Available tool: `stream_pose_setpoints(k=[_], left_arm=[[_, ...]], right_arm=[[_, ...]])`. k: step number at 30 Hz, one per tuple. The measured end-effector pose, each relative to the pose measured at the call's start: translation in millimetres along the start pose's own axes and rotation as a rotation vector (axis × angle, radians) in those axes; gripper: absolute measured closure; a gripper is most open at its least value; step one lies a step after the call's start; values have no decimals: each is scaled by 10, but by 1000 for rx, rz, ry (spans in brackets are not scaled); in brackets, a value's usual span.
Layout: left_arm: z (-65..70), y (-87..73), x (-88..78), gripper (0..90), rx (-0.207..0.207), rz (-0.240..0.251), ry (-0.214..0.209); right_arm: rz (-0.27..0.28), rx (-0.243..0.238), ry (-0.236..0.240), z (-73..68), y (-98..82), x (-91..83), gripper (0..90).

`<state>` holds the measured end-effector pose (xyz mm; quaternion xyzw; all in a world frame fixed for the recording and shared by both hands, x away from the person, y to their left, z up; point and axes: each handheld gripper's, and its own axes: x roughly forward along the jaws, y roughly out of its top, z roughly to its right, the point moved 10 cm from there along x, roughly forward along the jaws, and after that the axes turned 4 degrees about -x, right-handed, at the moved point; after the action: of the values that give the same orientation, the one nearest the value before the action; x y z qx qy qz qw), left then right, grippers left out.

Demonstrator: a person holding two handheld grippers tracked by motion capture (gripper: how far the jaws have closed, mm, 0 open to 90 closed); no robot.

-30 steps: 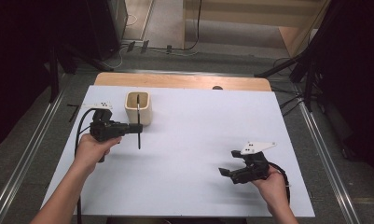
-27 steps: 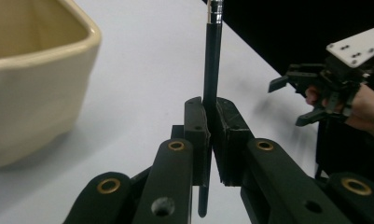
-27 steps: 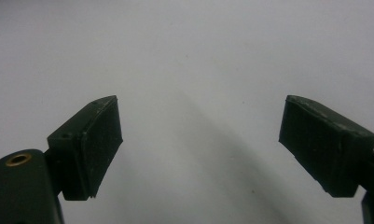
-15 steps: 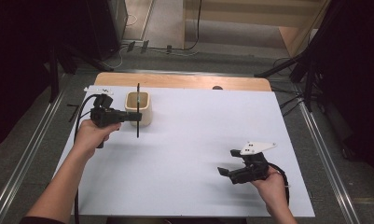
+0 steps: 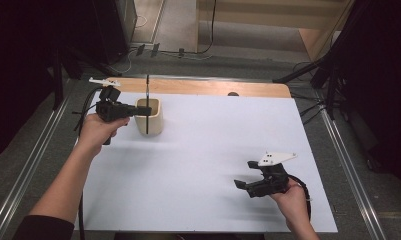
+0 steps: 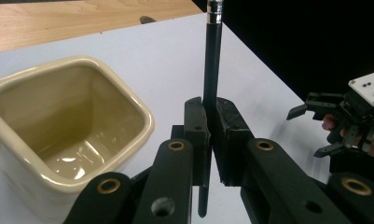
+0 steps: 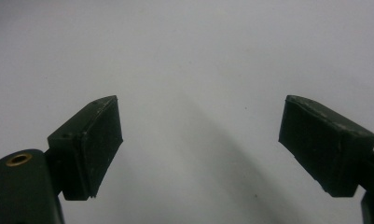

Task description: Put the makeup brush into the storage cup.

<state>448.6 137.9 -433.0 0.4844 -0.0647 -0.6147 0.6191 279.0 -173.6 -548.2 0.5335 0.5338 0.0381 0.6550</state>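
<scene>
A thin black pen (image 5: 147,102) stands upright in my left gripper (image 5: 144,110), which is shut on it at mid-length, in front of the cream square cup (image 5: 156,119). In the left gripper view the pen (image 6: 211,79) rises between the two pads, its silver-ringed end at the top, and the cup (image 6: 58,135) sits just left of the jaws with nothing in it. My right gripper (image 5: 244,181) rests low over the white sheet at the near right, jaws wide open. Its pads (image 7: 89,140) have only bare white surface between them.
The white sheet (image 5: 208,150) covers most of the table; a strip of bare wood (image 5: 213,89) runs along its far edge. Metal rails flank both sides. A dark stand and cables sit on the floor beyond the table.
My left hand has lifted the pen and carried it away from me, from just left of the cup's front to over the cup's near rim. The right hand has stayed put.
</scene>
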Motion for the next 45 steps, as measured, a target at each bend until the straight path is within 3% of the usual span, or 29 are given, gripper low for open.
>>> stream_pose_setpoints(k=[10, 14, 17, 19, 32, 40, 45], left_arm=[[-83, 230, -48, 849, -10, 33, 40], [-94, 307, -42, 849, 6, 36, 69], [-112, 394, -35, 849, 1, 67, 100], [-112, 447, -33, 849, 7, 89, 95], [-263, 594, -42, 849, 47, 197, 241], [-308, 561, 66, 849, 44, 191, 247], [-342, 499, 133, 849, 21, 171, 236]], right_arm=[[-4, 9, -3, -2, -3, 4, 140], [-9, 4, -2, -7, -6, 9, 140], [-9, 6, -3, -8, -3, 12, 140], [-9, 5, -2, -9, -3, 11, 140], [-2, 8, -5, -4, 3, 8, 141], [8, 16, -12, 8, 13, -6, 142], [7, 18, -19, 21, 11, -15, 144]])
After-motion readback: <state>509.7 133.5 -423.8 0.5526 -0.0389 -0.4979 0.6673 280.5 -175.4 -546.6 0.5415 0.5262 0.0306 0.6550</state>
